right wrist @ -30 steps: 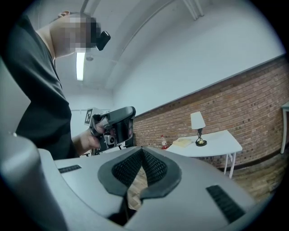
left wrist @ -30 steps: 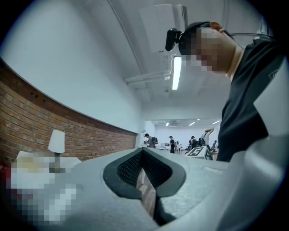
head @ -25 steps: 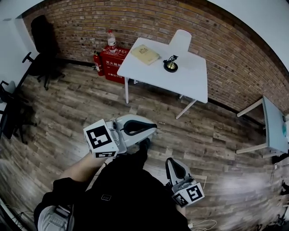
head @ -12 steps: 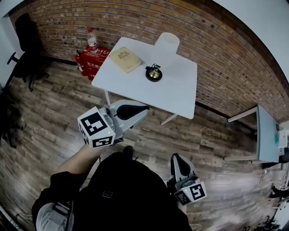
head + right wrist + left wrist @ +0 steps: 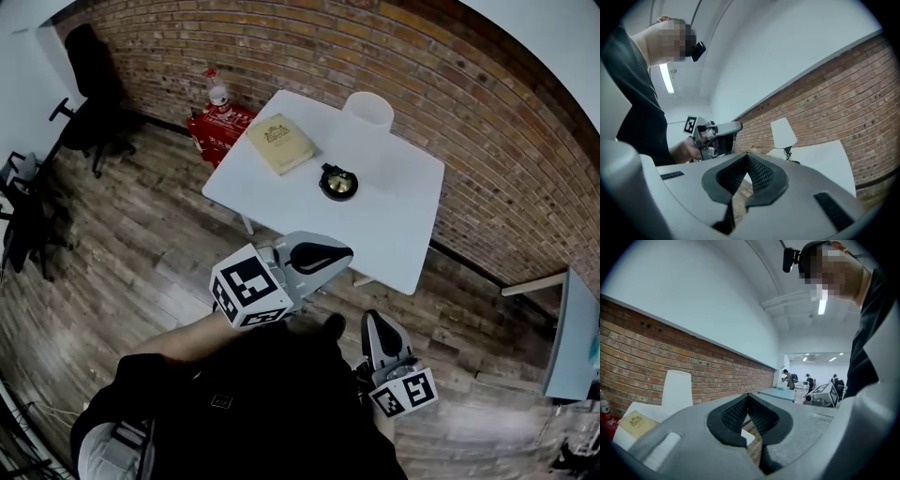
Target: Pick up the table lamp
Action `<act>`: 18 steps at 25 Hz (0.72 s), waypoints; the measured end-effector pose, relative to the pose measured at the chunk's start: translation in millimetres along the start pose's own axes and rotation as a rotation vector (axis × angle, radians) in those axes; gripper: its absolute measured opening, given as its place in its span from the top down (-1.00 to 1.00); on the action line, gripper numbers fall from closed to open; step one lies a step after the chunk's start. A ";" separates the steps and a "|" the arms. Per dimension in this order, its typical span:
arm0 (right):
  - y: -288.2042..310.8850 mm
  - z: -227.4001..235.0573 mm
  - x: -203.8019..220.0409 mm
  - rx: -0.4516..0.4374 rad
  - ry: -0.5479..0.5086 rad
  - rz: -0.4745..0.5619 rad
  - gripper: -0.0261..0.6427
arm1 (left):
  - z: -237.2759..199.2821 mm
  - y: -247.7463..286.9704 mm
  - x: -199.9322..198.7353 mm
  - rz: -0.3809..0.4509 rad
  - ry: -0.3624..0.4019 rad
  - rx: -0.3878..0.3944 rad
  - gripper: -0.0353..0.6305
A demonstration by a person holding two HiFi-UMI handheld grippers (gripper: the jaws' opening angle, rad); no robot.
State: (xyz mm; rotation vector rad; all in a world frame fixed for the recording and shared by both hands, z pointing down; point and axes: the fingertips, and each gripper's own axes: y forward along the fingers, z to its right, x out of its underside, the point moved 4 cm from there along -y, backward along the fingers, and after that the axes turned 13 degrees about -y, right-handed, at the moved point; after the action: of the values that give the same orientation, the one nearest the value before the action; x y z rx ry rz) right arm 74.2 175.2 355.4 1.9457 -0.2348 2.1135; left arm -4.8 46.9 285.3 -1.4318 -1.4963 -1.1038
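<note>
chairs (image 5: 92, 98), dark, stand far left by the brick wall (image 5: 281, 47); one lower down is partly cut off by the edge and its shape is hard to make out. red box (image 5: 217, 127) on the floor (image 5: 141, 253) against the wall, just beside the table's left corner, with a bottle (image 5: 218, 94) on top; print on both is too small to read. white table (image 5: 403, 234) against the wall, legs mostly hidden under the top. on it a book (image 5: 281, 143) at left, then the lamp (image 5: 367, 111): upright, white shade at the back edge near the wall, dark round base nearer the middle, apart from the book. from above, the stem is hard to make out.

left gripper (image 5: 339, 253) is held level at the table's near edge, pointing toward it, well short of the lamp. its jaws are pressed together with nothing between them. in its own view only the shade shows; the base is hidden behind the gripper body.

right gripper (image 5: 373, 323) is lower and further right, over the floor off the table's near edge. its jaws are likewise closed tip to tip and empty. its view shows the shade, thin stem and part of the base beyond the jaws, with the left gripper at left.

dark clothing (image 5: 253, 403) on the person hides the floor below. second table (image 5: 574, 337) at far right is cut off by the edge.
</note>
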 end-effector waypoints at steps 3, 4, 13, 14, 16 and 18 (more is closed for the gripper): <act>17.2 37.4 -6.3 -0.095 -0.021 0.003 0.88 | -18.6 23.0 -3.3 0.027 -0.011 -0.104 0.87; 21.1 51.6 -8.8 -0.123 -0.028 0.004 0.88 | -24.9 30.9 -4.5 0.039 -0.014 -0.143 0.87; 44.3 187.9 -20.5 -0.263 -0.053 -0.019 0.88 | -62.8 111.4 -7.2 0.018 -0.007 -0.355 0.87; 47.4 196.1 -21.0 -0.272 -0.053 -0.023 0.88 | -67.2 116.1 -2.9 -0.002 0.001 -0.390 0.87; 53.7 205.7 -22.0 -0.285 -0.032 -0.021 0.88 | -77.6 122.9 7.0 -0.036 0.006 -0.454 0.87; 59.5 209.7 -22.5 -0.299 -0.004 -0.016 0.88 | -87.8 129.3 13.6 -0.048 -0.012 -0.483 0.87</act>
State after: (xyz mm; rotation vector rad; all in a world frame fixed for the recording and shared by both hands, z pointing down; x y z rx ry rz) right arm 257.9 55.8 355.4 1.7708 -0.5026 1.9351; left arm 120.4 -32.8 336.2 -1.7278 -1.3295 -1.5630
